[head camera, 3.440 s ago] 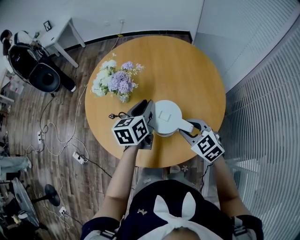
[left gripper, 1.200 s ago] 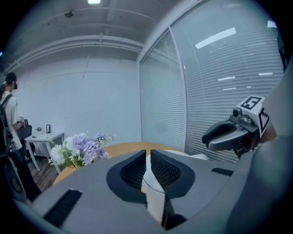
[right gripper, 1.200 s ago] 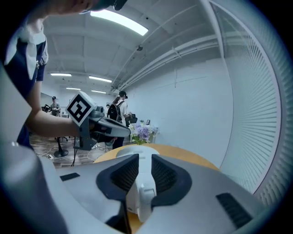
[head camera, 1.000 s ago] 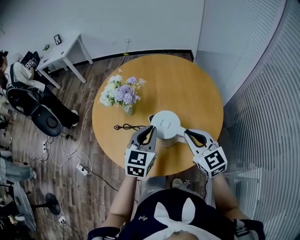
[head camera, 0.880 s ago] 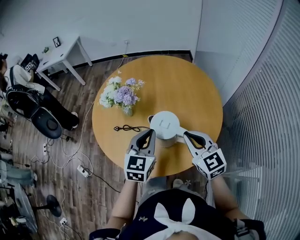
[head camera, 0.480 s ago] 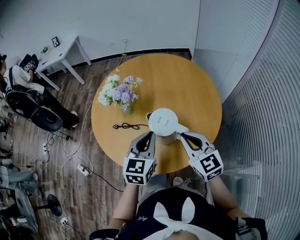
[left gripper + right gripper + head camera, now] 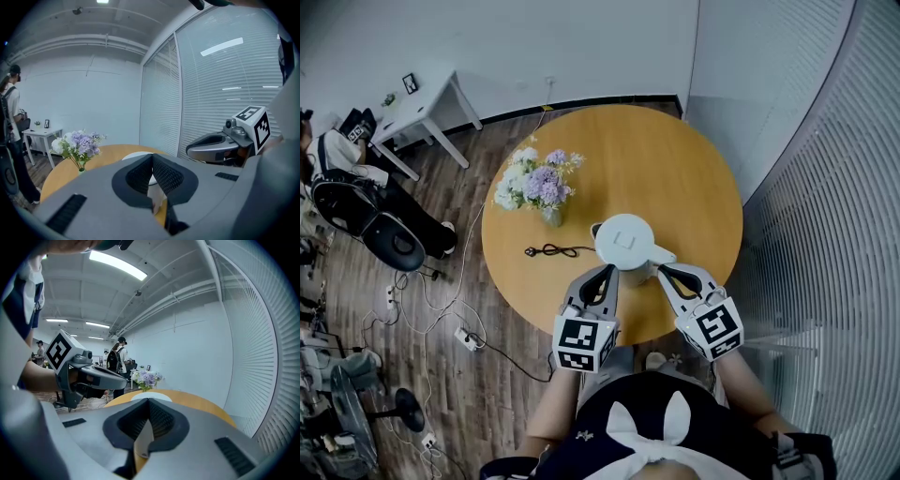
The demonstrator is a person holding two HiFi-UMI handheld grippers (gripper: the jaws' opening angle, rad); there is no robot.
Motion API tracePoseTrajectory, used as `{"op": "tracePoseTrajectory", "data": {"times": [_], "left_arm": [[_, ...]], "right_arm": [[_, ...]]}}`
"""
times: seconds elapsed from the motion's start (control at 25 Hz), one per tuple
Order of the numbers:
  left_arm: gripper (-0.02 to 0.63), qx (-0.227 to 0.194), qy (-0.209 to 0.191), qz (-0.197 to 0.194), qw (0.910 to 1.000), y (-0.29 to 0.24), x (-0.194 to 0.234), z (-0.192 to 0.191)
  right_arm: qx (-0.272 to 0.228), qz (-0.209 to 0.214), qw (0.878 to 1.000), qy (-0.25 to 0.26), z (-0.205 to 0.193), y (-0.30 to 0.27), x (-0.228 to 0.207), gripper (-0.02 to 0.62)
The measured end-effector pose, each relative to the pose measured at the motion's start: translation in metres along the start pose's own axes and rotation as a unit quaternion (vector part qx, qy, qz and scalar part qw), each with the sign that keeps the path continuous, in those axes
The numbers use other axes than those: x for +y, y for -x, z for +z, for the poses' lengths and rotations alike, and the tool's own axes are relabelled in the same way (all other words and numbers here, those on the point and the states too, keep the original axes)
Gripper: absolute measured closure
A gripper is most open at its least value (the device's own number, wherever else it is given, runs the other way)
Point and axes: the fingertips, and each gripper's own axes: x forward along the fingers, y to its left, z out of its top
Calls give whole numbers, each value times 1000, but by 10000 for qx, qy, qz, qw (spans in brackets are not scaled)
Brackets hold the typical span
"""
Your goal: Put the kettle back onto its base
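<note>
white kettle (image 7: 626,242) is sitting on the counter (image 7: 675,169); left claw (image 7: 604,273) and right claw (image 7: 665,273), both clenching empty, could be nudging it askew.

Left hand-held gripper (image 7: 606,270) and right hand-held gripper (image 7: 663,272) withdrew from kettle (image 7: 623,240).

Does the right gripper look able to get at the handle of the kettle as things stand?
Probably yes. The right gripper points at the kettle handle from close by, and nothing stands between them. Its jaws are together, though, so they must open first.
</note>
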Motion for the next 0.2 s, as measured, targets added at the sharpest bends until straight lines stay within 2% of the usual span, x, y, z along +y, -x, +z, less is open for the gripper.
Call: {"op": "tracePoseTrajectory", "data": {"times": [0.2], "left_arm": [[580,-10,196,-86,9998,1,-3,1]], "right_arm": [[39,-29,10000,5,-1,-1,3,572]]}}
